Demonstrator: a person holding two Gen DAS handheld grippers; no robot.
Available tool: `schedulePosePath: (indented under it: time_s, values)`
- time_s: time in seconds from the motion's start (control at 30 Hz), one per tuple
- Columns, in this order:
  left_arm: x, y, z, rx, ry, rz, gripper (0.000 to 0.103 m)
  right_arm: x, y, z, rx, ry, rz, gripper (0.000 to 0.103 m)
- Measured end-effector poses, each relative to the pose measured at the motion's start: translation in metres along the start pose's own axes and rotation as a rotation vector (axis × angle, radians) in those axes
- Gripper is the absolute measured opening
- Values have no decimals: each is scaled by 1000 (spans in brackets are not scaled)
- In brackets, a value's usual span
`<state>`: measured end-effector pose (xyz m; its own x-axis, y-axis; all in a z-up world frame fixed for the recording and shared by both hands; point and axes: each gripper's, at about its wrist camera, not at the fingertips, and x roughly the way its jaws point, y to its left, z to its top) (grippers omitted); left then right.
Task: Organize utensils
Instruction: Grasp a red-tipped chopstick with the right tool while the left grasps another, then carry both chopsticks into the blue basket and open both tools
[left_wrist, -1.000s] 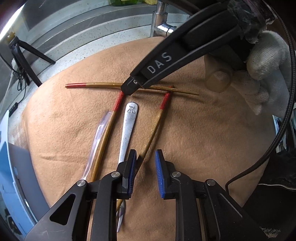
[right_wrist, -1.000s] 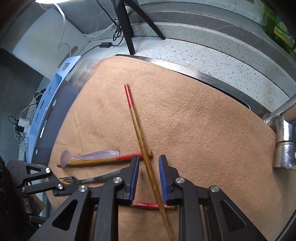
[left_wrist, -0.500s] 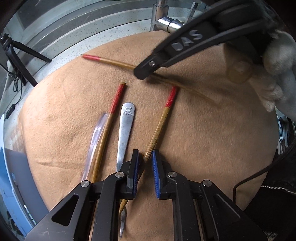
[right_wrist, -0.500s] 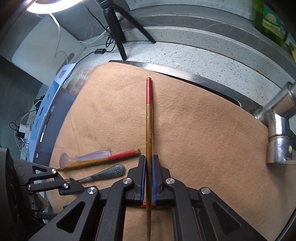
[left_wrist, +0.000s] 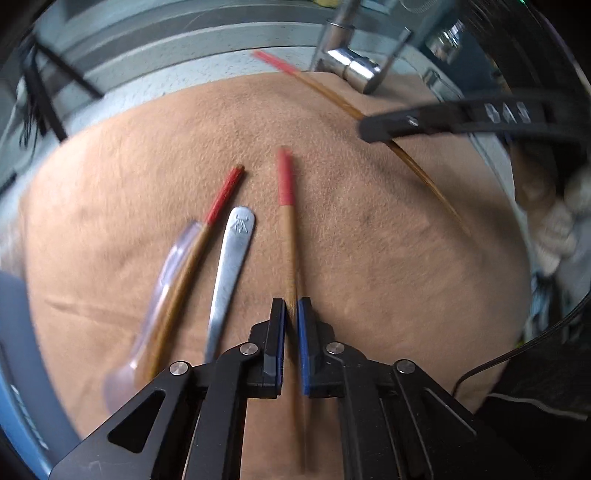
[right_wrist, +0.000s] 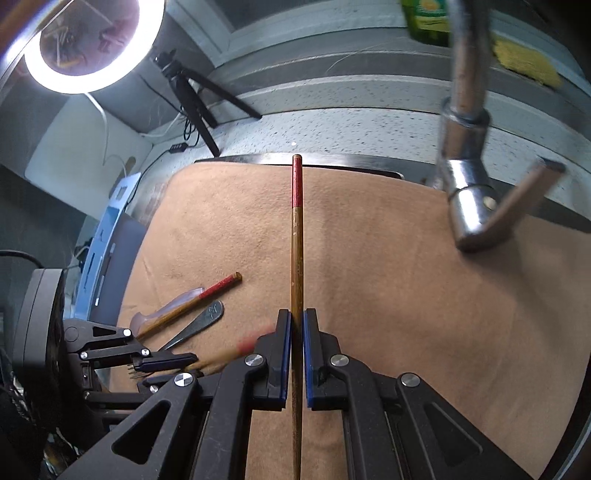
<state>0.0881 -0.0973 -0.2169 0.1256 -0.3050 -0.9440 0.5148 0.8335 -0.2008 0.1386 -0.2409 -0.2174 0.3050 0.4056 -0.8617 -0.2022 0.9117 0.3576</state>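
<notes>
Since the earlier frames both hand-held grippers have clamped down: the left hand-held gripper (left_wrist: 291, 314), whose jaws have just been closing, now pinches the red-tipped chopstick (left_wrist: 287, 221) that lay loose between its pads, and that stick has swung from a slant to nearly vertical in the left wrist view. The right hand-held gripper (right_wrist: 297, 325) has lifted its chopstick (right_wrist: 296, 236) off the pile and carried it toward the upper right of the left wrist view.

Left wrist view, left to right:
- clear plastic spoon (left_wrist: 162, 280), lower left, blurred
- third chopstick (left_wrist: 207, 240) lying along the spoon's edge, touching it
- metal utensil handle (left_wrist: 229, 273) just beside, apart from the held stick
- left-held chopstick, centre, red end toward top of frame
- right hand-held gripper's black finger, upper right, stick crossing under it

All of it sits on the tan cloth (left_wrist: 369, 258) over the speckled counter (left_wrist: 155, 77). Faucet (left_wrist: 351, 62) at top centre.

Right wrist view: ring light (right_wrist: 92, 48) upper left, tripod (right_wrist: 199, 99) beside it; spoon, chopstick and metal handle at lower left; right-held chopstick dead centre, vertical, pads tight on it; faucet upper right.
</notes>
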Motion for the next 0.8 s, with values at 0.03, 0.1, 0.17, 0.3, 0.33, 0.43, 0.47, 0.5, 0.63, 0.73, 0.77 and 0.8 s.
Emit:
schedulePosePath:
  time_s: [0.03,0.1,0.17,0.3,0.33,0.43,0.47,0.5,0.63,0.73,0.77,0.8]
  values:
    - [0,2,-1,-20,-4,-9,5,-2,-2,-3,7,-3,-1,6]
    - [0,7,-4,-38,-6,-18,5,-3,-4,-9,20,-1,2,6]
    - [1,7,-7,-46,-7,-21,5,-3,-6,-16,30,8,6,6]
    - [1,-2,-14,-53,-23,-24,5,-1,-11,-26,57,15,11,6]
    - [-3,-3,-17,-65,-37,-37,5,-2,-10,-28,64,11,17,6]
    - [-14,-5,-19,-105,-76,-68,5,-8,-6,-31,67,-2,29,6]
    - [-15,-3,-19,-114,-87,-72,5,-11,-3,-32,68,-9,35,6]
    - [-18,2,-18,-118,-94,-74,5,-12,-1,-33,68,-13,38,6]
    - [-40,15,-29,-140,-138,-70,5,-21,17,-32,57,-38,64,6]
    - [-55,29,-35,-173,-172,-64,5,-25,35,-29,38,-50,85,6]
    - [-63,36,-40,-187,-185,-55,5,-26,43,-27,30,-54,96,6]
    - [-66,38,-41,-195,-191,-50,5,-26,48,-26,28,-56,106,6]
